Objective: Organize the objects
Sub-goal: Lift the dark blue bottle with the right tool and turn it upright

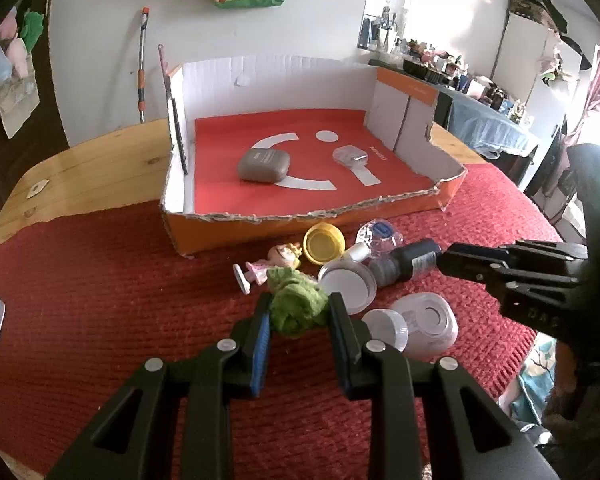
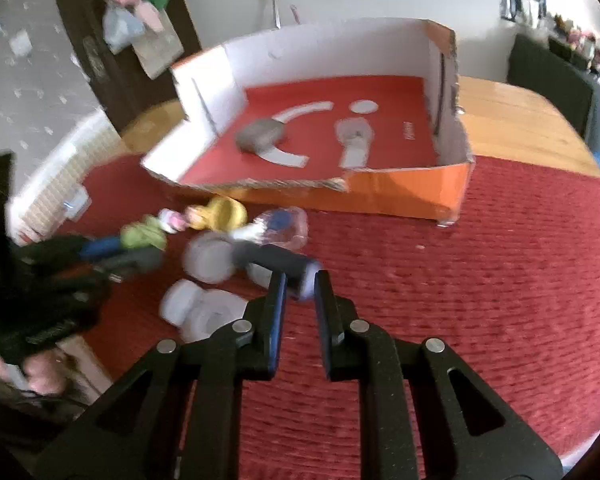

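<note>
Left wrist view: left tongs (image 1: 298,312) squeezed on a green fluffy thing (image 1: 296,300). Jars (image 1: 350,282) packed just right of them, box (image 1: 300,216) with a torn front edge ahead, open red cloth (image 1: 100,300) left.

Right wrist view: right tongs (image 2: 300,286) pinched on a dark bottle (image 2: 278,262). Wide bare cloth to the right, clutter left, box ahead.

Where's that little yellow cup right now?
In the left wrist view the yellow cup lies on its side on the red cloth, just in front of the cardboard box, between the small doll and a clear bottle.
</note>
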### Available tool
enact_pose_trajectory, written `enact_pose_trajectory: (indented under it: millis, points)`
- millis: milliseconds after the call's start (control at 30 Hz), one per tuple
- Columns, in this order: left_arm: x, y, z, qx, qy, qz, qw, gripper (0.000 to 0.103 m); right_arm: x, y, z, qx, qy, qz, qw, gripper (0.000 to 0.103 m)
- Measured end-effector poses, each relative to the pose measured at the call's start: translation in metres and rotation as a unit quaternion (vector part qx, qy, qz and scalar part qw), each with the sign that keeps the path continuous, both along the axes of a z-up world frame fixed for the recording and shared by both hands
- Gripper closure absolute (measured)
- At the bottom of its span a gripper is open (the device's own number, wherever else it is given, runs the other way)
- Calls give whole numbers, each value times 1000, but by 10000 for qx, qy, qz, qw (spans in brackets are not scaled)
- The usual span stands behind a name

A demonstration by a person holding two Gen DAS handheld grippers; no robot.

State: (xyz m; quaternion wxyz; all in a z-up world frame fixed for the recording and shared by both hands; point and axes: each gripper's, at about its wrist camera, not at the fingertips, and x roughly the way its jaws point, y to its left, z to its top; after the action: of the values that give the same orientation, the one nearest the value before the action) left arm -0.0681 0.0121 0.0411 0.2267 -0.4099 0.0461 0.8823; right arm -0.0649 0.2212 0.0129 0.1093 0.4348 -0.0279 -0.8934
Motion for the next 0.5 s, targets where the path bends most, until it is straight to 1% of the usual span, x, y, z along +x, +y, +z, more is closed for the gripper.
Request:
enact_pose_trajectory:
  millis: [33, 100, 133, 200, 233, 267, 300, 333, 433, 467, 500]
  points:
    - [0, 0, -1, -11, 1, 1, 10000, 75, 0, 2, -2, -99, -19, -2, 9999, 89]
    - [0, -1, -1, -12, -15, 15, 10000, 75, -1, 6, -5, -466, -127, 31, 9988, 88]
    - [0, -1, -2, -11, -20, 21, 10000, 75, 0, 5, -5, -483, -102, 26, 9988, 88]
    - [-2, -1, -3, -29, -15, 59, 10000, 75, 0, 2, -3, -467, -72, 56, 9989, 82]
    - [-2, -1, -5, -43, -25, 76, 10000, 75, -1, 0, -2, -480, -66, 75, 9988, 67]
    - [-4, -2, -7, -53, -64, 92, 9999, 75, -1, -2, -2, -454, -62, 75, 9989, 28]
    - [-6, -3, -10, -44, -120, 124, 9998, 74, -1, -5, -1, -365, 2, 33, 9993, 12]
    - [-9, -5, -15, -32, -190, 147, 9997, 74, 0, -8, 2, -269, 117, 23, 9996, 7]
    - [-15, -8, -25, -1, -356, 218, 9991, 74, -4, -14, 1, -117, 136, 37, 9998, 9]
    - [-15, -8, -25, 13, -321, 227, 9992, 74, -7, -16, 0, -71, 122, 24, 9999, 9]
    - [-15, -8, -25, -1, -284, 242, 9993, 72, -9, -17, -1, -40, 116, 19, 9999, 9]
